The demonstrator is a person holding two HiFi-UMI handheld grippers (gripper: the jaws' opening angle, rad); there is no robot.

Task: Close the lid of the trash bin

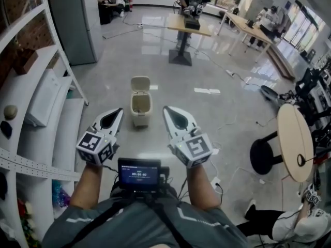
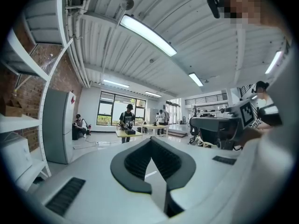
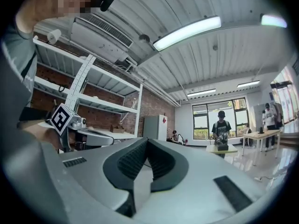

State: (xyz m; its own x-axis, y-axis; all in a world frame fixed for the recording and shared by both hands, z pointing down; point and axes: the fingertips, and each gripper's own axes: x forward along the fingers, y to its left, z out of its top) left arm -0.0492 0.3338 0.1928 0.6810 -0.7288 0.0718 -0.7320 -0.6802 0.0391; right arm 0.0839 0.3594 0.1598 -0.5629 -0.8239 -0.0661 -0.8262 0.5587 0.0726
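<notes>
Trash bin [image 1: 140, 110] stands on the floor [image 1: 207, 118], small, beige, upright. Its lid [image 1: 140, 83] is flipped open and stands up from the far rim, inner face toward the person, so the hinge looks to be on the side away from the person. Task not started; nothing touches the bin.

Key relation: the bin lies ahead of both grippers and well below them, in the gap between the two tips in the head view. Left gripper [image 1: 117, 113] angles in from the left, right gripper [image 1: 168, 111] from the right, both pointing forward toward the bin. Neither is clearly nearer; roughly even, cannot rank them. The lid's hinge line runs left-right across the view, so my read is the lid must be swung toward the person and down onto the opening, contact on its far or top edge.

Jaws: in each gripper view the tips meet with nothing between the dark pads. Both closed and empty (each camera tilts up at the ceiling, bin not in either).

Around: white shelving [image 1: 46, 102] at left, a round table [image 1: 295, 138] at right, a small screen [image 1: 138, 173] at the person's chest. People at a table [image 1: 189, 25] far back, well apart from the bin.
</notes>
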